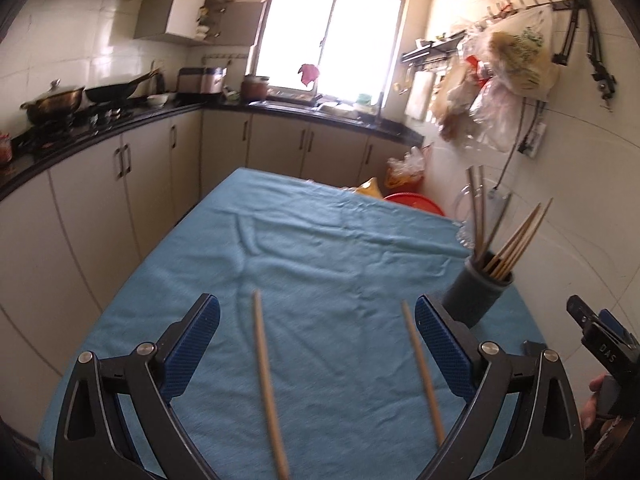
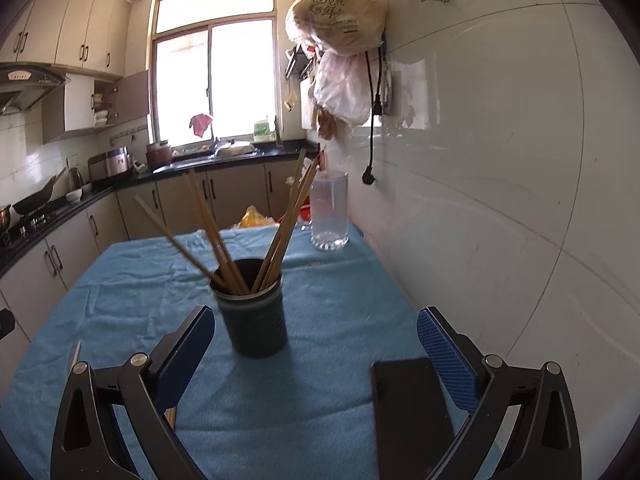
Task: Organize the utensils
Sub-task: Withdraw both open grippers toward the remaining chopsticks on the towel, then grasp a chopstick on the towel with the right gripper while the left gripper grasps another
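The left claw [image 1: 317,332] is held released above the surface [image 1: 328,240], which is covered with a blue cloth; nothing is gripped between its blue pads [image 1: 440,344]. Two wooden chopsticks are seen lying flat on the cloth between the spread fingers: the left chopstick [image 1: 269,384] and the right chopstick [image 1: 423,372], apart from each other and touched by neither pad.

The right claw [image 2: 316,344] is likewise held released and empty. A dark cylindrical holder [image 2: 253,312] is seen upright on the cloth, just ahead of the claw's left pad [image 2: 184,356]. Several chopsticks [image 2: 280,232] are stood in it, fanned outward to both sides. A clear glass jar [image 2: 329,210] is placed beyond the holder, near the tiled wall [image 2: 500,180]. A flat black object [image 2: 408,412] is laid on the cloth beside the right pad.
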The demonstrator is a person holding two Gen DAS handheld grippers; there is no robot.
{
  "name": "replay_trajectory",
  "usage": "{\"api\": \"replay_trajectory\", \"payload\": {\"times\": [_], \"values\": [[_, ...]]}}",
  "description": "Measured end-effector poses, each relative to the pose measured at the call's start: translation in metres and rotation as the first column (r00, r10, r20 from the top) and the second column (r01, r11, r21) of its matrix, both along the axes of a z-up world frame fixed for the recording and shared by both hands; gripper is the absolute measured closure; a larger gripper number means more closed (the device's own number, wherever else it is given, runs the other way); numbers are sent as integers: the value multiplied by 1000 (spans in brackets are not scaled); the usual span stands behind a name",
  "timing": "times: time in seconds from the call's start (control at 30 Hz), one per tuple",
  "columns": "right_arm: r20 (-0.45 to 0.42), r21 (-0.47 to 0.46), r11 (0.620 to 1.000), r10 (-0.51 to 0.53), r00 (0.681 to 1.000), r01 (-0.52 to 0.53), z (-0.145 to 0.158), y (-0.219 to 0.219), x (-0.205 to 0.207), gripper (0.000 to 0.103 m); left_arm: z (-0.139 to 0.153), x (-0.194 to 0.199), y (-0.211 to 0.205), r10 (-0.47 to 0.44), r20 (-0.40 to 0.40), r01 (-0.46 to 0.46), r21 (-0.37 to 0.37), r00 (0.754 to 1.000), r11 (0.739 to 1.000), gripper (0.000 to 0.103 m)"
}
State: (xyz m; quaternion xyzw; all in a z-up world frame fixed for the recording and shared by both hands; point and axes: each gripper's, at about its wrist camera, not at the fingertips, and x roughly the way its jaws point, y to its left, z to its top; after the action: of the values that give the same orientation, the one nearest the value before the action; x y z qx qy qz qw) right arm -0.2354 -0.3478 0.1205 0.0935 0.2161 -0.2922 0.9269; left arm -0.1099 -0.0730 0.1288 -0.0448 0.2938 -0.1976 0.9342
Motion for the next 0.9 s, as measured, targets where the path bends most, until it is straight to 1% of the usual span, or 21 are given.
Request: {"api": "replay_trajectory", "payload": {"times": [0.07,0.23,0.43,0.57,0.63,0.7,0.77,0.8,0.83,0.87,0.9], "values": [[-16,9,1000,14,1000,-14,-4,4,1,0,-7,0,9,18,-13,-17,3,1000,1000,6],[-43,88,994,74,996,-70,-18,11,4,0,-30,6,36,80,-45,-79,31,996,996,6],[-65,186,971,163,984,-149,-29,22,15,0,-63,27,53,127,-137,-120,57,983,991,6],[-77,274,938,243,967,-213,-36,28,30,3,-80,38,54,134,-167,-121,84,977,989,6],[-87,329,912,287,954,-244,-41,30,41,6,-90,42,55,136,-179,-120,100,974,988,6],[-107,390,878,343,933,-278,-47,33,58,8,-97,45,55,135,-196,-116,103,971,988,6],[-132,427,860,365,922,-280,-54,37,73,19,-100,48,57,115,-221,-99,83,968,992,6],[-149,444,849,384,911,-286,-57,40,82,21,-100,49,58,112,-220,-97,76,969,992,6],[-159,457,839,403,901,-295,-60,42,90,25,-101,49,58,111,-221,-98,72,969,993,6],[-171,465,834,414,894,-298,-64,45,100,33,-102,51,59,104,-234,-91,66,967,994,6],[-190,472,831,423,886,-295,-68,48,110,36,-104,52,59,92,-249,-81,57,964,995,6]]}}
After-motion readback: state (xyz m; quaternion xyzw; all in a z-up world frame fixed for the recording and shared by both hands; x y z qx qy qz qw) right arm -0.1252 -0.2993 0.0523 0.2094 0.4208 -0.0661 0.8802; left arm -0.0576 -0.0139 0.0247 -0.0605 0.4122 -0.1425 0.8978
